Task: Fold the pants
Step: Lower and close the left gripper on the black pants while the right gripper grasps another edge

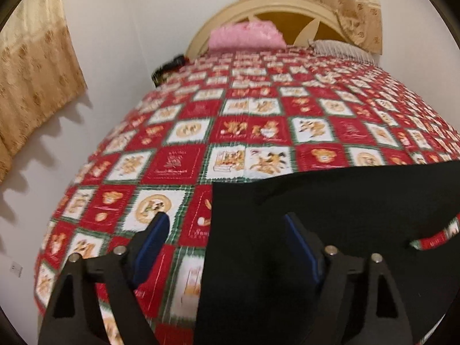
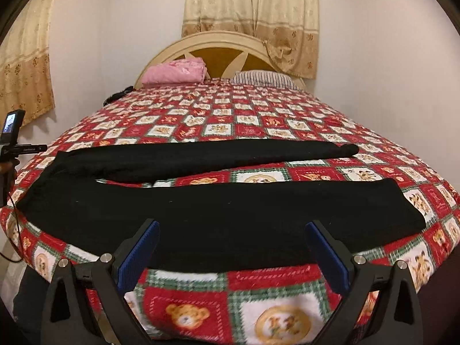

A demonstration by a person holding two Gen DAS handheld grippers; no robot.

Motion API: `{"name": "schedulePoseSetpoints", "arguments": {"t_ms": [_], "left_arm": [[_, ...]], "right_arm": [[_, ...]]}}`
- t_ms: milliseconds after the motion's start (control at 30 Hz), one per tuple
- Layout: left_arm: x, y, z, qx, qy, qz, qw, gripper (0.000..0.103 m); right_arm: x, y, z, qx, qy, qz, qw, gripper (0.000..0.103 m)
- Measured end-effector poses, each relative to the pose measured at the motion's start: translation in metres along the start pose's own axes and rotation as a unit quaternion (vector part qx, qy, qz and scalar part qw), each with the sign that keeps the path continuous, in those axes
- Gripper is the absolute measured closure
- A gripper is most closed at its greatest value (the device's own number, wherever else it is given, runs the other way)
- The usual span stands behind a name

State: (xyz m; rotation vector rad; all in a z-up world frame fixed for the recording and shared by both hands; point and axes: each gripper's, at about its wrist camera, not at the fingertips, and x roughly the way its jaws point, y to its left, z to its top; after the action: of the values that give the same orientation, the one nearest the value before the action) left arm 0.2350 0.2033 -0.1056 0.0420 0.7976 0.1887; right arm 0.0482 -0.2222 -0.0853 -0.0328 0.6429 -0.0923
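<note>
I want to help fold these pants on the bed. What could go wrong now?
Three things, maybe:
1. The black pants lie close to the near edge of the bedspread, so a tug could slide them off.
2. Both hand-held grippers, left and right, are open and hold nothing; pinching low might grab bedspread too.
3. The two legs are spread apart, so they may not line up when folded.
</note>
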Motion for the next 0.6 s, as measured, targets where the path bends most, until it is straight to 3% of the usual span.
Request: {"name": "schedulePoseSetpoints", "arguments": {"t_ms": [67, 100, 167, 367, 467, 600], "left_arm": [[0.018, 0.004, 0.004, -0.007, 0.016, -0.013, 0.9998, 0.027], [0.027, 0.006, 0.007, -0.009, 0.024, -0.017, 0.9995, 0.031], [0.044, 0.009, 0.012, -0.014, 0.037, -0.033, 0.9987, 0.047], [0.081, 0.021, 0.016, -0.032, 0.071, -0.067, 0.9947, 0.053], [0.090, 0.028, 0.016, -0.053, 0.076, -0.097, 0.9910, 0.053], [0.094, 0.025, 0.014, -0.043, 0.074, -0.111, 0.9902, 0.053]], "right_arm": [[0.008, -0.005, 0.004, -0.007, 0.010, 0.003, 1.000, 0.021], [0.014, -0.009, 0.007, -0.010, 0.020, 0.005, 1.000, 0.023], [0.025, -0.018, 0.012, -0.009, 0.033, 0.009, 0.999, 0.030], [0.049, -0.057, 0.037, 0.018, 0.045, -0.017, 0.999, 0.030], [0.058, -0.082, 0.054, 0.045, 0.040, -0.025, 0.998, 0.030], [0.077, -0.120, 0.076, 0.081, 0.040, -0.039, 0.995, 0.030]]}}
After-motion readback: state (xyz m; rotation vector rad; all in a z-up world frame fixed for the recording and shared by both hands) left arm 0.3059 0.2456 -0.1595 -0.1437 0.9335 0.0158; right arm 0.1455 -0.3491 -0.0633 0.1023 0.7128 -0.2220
